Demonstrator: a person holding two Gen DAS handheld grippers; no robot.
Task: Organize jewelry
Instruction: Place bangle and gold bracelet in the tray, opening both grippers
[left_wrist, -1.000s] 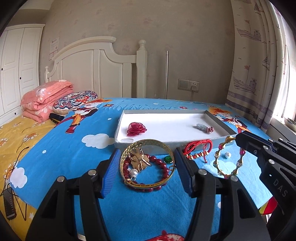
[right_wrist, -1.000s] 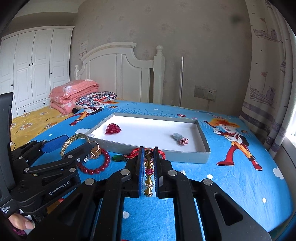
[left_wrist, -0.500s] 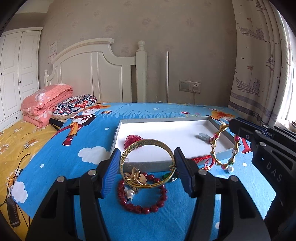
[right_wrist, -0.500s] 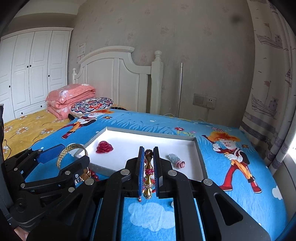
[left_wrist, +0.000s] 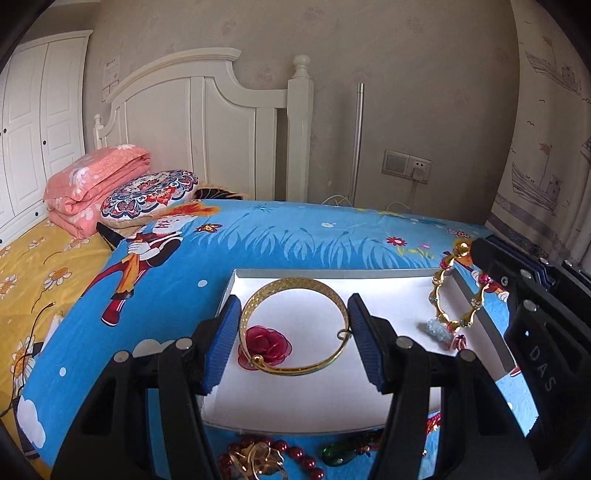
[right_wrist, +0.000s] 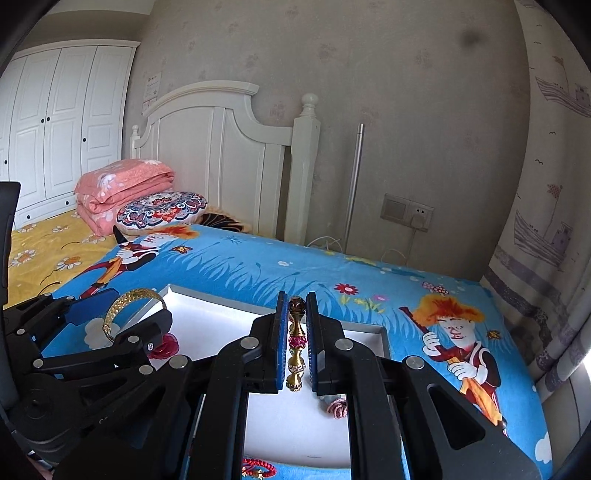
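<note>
In the left wrist view, the gold bangle is gripped across its width between the blue pads of the left gripper at the centre of the frame. One second ago it was lying low over the blue bedsheet with the other pieces; now it is carried above the white tray, over the red rose ornament lying inside. At the right edge, the beaded gold bracelet is seen as a full hanging loop clamped in the right gripper, also raised over the tray since then. Both pieces are judged ready for lowering and release. A red bead bracelet and a green stone are left on the sheet at the bottom edge, outside the tray.

In the right wrist view, the same bracelet is seen edge-on, pinched between nearly closed jaws in the lower centre, so its loop shape is lost. A small pink-and-grey piece is shown below on the tray floor. The bangle is only partly visible at the left, behind the left gripper's arm.
</note>
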